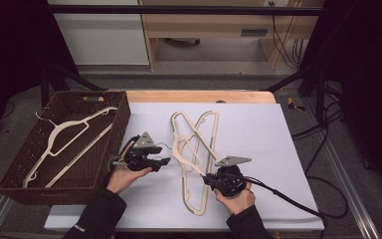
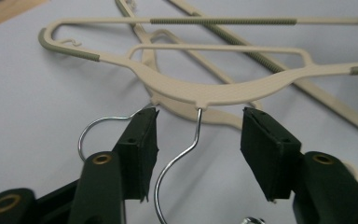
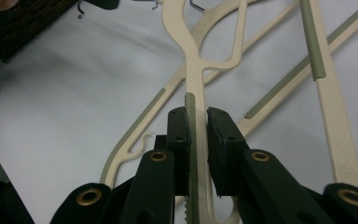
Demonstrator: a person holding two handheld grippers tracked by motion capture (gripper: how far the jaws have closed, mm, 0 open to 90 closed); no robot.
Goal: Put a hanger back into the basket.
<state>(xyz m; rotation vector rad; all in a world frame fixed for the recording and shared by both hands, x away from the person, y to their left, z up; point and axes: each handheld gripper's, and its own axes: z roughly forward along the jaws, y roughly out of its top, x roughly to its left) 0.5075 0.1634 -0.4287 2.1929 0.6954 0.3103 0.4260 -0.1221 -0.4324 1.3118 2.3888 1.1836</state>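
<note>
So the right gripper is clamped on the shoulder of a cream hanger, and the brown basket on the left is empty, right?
Not quite: the brown basket isn't empty. The high view shows a cream hanger in the basket. The rest stands: the right gripper is clamped on a hanger's shoulder, as the right gripper view shows.

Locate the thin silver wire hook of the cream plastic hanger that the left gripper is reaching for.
In the left gripper view, the silver wire hook hangs between that gripper's open black jaws, untouched, just below the cream hanger's neck, over the white sheet.
</note>
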